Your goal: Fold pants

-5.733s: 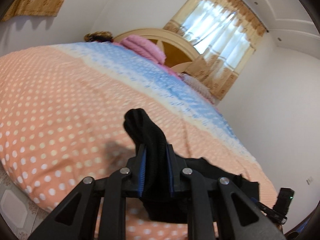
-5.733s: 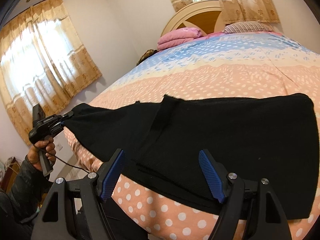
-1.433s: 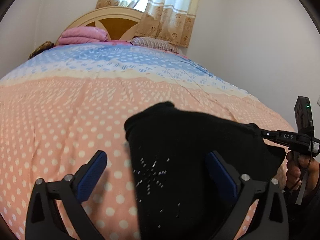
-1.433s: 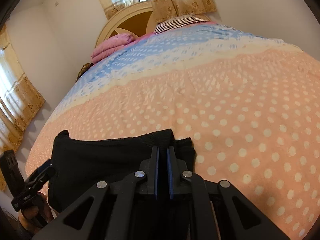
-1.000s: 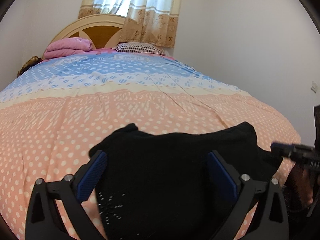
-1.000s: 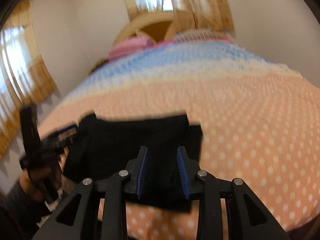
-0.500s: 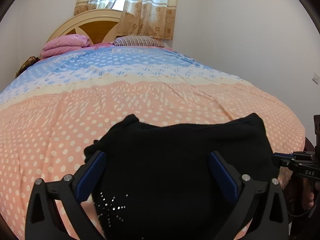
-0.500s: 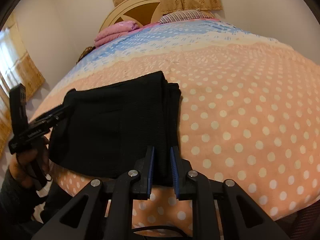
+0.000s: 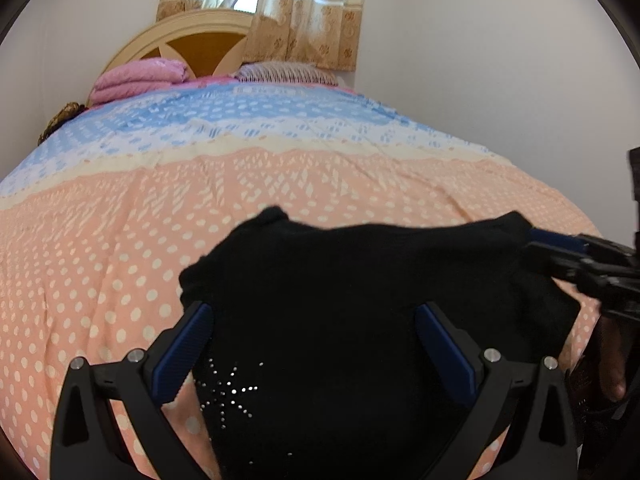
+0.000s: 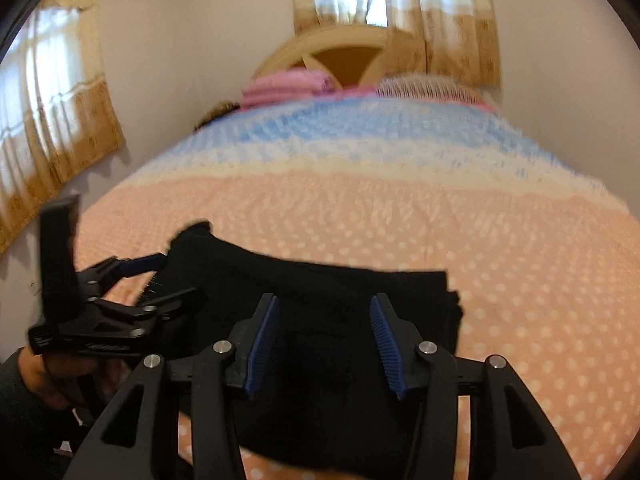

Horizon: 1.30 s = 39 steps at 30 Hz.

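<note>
Black folded pants [image 9: 352, 300] lie on the near edge of the bed [image 9: 120, 216], on its peach, white-dotted cover, with a small star of studs showing at their near left corner. The left gripper [image 9: 316, 340] hovers over their left part with its jaws spread wide, pressing nothing. Over the right part, the right gripper [image 10: 324, 336] has just been opening its jaws; they stand apart above the cloth without pinching it. Pink blankets [image 9: 140, 80] sit by the headboard [image 9: 180, 36].
</note>
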### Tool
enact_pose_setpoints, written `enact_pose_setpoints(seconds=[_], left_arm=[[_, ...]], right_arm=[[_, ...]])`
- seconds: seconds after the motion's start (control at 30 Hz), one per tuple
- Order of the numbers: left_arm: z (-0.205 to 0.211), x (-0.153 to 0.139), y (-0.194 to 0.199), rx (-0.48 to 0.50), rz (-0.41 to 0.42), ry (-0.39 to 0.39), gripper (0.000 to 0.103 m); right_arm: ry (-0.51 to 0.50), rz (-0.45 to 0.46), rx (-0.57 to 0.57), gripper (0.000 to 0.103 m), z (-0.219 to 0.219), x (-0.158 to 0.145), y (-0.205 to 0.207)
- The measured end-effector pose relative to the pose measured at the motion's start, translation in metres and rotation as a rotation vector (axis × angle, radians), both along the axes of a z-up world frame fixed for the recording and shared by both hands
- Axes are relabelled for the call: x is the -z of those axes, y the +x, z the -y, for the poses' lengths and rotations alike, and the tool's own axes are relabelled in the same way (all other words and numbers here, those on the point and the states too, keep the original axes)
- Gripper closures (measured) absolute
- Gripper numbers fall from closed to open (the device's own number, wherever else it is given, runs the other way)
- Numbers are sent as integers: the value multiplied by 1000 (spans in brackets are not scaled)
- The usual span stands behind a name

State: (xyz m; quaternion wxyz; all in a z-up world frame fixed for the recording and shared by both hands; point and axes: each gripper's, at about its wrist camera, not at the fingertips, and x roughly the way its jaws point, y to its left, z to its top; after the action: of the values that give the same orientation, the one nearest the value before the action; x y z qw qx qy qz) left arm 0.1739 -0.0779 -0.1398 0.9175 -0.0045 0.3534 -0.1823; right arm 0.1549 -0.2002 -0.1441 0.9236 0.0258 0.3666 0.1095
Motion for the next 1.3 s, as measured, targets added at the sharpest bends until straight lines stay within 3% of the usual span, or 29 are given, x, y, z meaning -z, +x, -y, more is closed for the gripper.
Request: enact_pose_setpoints(seconds=[0.1, 0.5, 0.53, 0.6, 0.73, 0.87, 0.9, 1.1, 1.17, 1.23, 1.27, 1.3], left_arm=[[1, 5, 3, 7, -17, 0, 0], [0, 7, 0, 3, -28, 11, 0], [-4, 5, -2, -1, -25, 9, 0], [-13, 1, -8, -14, -8, 5, 0], [-41, 2, -14, -53, 22, -36, 0], [-59, 27, -1, -77, -72, -116, 0], [-61, 28, -1, -81, -61, -135, 0], [-42, 25, 0, 23, -61, -181, 1], [-36, 24, 1, 57, -66, -197, 7], [-39, 22, 3, 63, -70, -209, 17], [-41, 22, 4, 62, -75, -223, 21], [-43, 22, 4, 64, -79, -234, 33]], right_arm=[[36, -60, 20, 53, 12, 19, 12], [92, -15, 4, 53, 20, 11, 2], [101, -6, 5, 51, 22, 7, -4], [109, 7, 13, 38, 27, 3, -14], [109, 29, 80, 34, 45, -1, -32], [159, -40, 137, 34, 66, 18, -27], [184, -70, 149, 34, 71, 26, -24], [309, -95, 100, 34, 75, 38, -15], [346, -117, 61, 34, 71, 41, -12], [338, -123, 67, 44, 69, 42, -11], [356, -128, 63, 53, 70, 42, -11], [385, -132, 60, 64, 72, 42, -12]])
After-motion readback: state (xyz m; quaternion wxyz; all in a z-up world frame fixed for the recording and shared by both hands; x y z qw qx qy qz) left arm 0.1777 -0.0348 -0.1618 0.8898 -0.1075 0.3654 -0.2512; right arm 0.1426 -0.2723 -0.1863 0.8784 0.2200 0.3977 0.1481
